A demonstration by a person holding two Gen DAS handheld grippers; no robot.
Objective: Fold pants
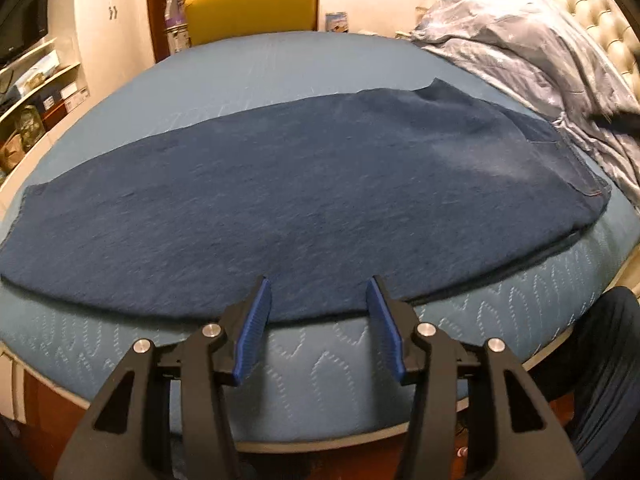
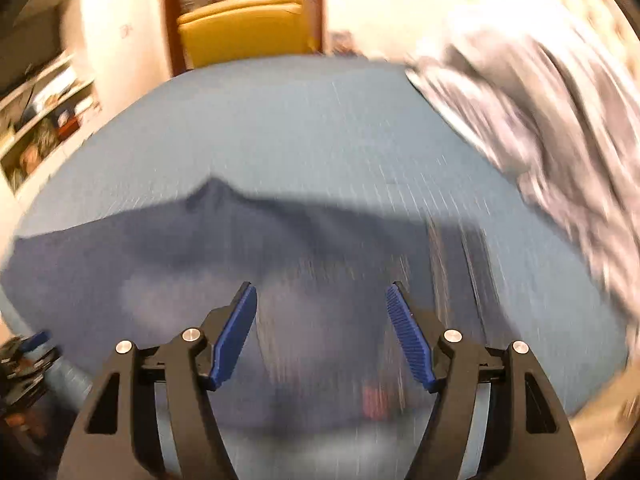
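- The left gripper (image 1: 319, 294) is held with its jaws wide apart; nothing is gripped between the blue pads (image 1: 256, 330), and the tips are seen over the near edge of the pants (image 1: 280, 200).
- The right gripper (image 2: 322, 300) is likewise held wide open with nothing between its pads (image 2: 410, 340); whether its tips touch the cloth cannot be told, as the right wrist view is heavily blurred.
- Ahead of the left jaws, the dark blue pants are seen laid flat across the blue mattress (image 1: 320, 368), running from far left to far right, with a stitched edge at the right end.
- Under and ahead of the right jaws, the same dark cloth (image 2: 200, 264) is seen, with a raised peak along its far edge.
- Beyond the pants to the right, a rumpled grey-blue quilt (image 1: 520, 44) is seen against a tufted headboard (image 1: 592, 8).
- Straight ahead, past the mattress, a yellow chair (image 1: 248, 8) is seen.
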